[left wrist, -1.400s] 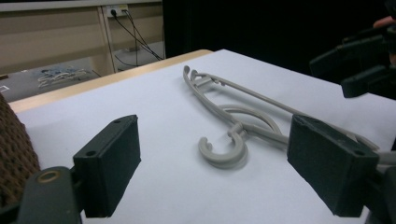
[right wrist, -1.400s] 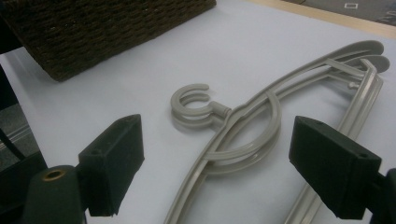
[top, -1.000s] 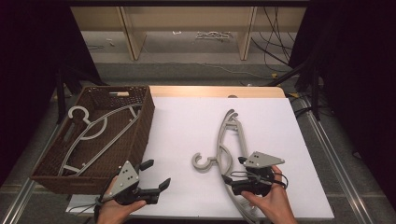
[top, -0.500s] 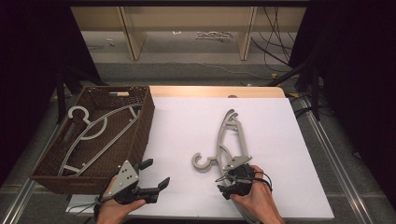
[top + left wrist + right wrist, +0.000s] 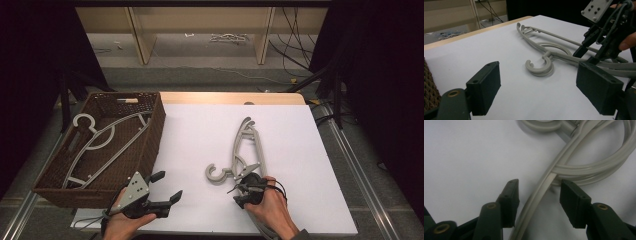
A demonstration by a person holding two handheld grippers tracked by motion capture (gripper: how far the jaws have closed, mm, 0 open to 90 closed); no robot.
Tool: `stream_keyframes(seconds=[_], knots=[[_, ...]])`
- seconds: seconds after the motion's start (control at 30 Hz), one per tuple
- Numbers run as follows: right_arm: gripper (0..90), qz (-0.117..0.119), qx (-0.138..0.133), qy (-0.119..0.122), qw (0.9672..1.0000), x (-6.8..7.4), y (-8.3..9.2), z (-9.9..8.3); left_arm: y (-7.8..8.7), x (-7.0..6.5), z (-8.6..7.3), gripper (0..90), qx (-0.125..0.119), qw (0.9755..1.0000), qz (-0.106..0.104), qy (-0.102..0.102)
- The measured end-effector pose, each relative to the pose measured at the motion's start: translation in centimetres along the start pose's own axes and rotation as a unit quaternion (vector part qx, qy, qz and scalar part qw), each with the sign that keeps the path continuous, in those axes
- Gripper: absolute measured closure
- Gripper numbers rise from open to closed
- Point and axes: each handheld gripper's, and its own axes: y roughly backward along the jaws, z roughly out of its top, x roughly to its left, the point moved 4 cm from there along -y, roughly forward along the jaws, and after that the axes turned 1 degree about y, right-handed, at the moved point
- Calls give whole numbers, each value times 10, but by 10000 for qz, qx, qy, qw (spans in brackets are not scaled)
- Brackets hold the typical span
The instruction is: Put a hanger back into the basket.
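grey plastic bar sitting right between the jaws of the right tool (image 5: 243, 188), that's what the right gripper view gives you: both black jaws spread apart with a thin arm of the grey hanger (image 5: 541, 192) running up through the gap, neither pad touching it as far as i can see. compared to a second ago this tool has tipped over and come down onto the lower end of the hanger; its grey plate was facing up back then and now the right hand (image 5: 270, 207) is over it, wrist turned, fingers curled round the body, cable looping by the knuckles.

the left tool (image 5: 159, 196) hasn't really moved since then. jaws wide apart, nothing between them, hovering over the near left part of the white worktop (image 5: 200, 135) just beside the basket corner, held in the left hand (image 5: 122, 225) with its grey plate facing up. in the left gripper view it looks across at the hanger's hook (image 5: 539, 67) lying flat on the sheet.

the hanger on the worktop (image 5: 246, 150) lies in the same spot, hook pointing left, long body running away from the person. a second grey hanger (image 5: 97, 145) lies inside the brown wicker basket (image 5: 152, 135) at the left, well apart from both tools.
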Motion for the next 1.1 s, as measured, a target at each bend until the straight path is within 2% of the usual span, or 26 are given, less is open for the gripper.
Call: stream_keyframes(seconds=[0.13,0.23,0.3,0.4,0.43,0.5,0.57,0.7,0.97,1.0,1.07,1.1], knots=[[561,7,28,-15,10000,0,0,6,0,0,0,200,1,10000,8,4],[604,-62,152,-30,9999,-1,1,8,0,0,0,205,14,10000,6,-20],[654,-5,174,-25,9998,-1,0,7,-1,0,0,208,-1,10000,-8,-15],[671,17,220,56,9997,0,1,6,0,0,0,209,-4,10000,-5,-32],[676,-1,229,33,9997,0,1,6,0,0,1,211,-18,10000,-11,33],[686,-6,269,-1,9996,-1,3,5,1,2,0,212,4,10000,17,-6],[703,63,280,4,9996,-1,6,5,1,2,0,212,-31,10000,-20,60],[743,230,237,70,9994,2,8,4,1,3,0,212,-22,10000,-43,38],[758,172,369,177,9990,3,16,1,1,2,0,215,0,10000,-69,71],[760,173,388,238,9988,4,18,0,2,2,0,216,54,10000,-70,-37],[765,188,360,277,9988,5,20,-1,1,1,-2,226,99,9999,-77,-1],[768,211,346,282,9988,5,22,-1,2,1,-1,231,107,9998,-83,-119]])
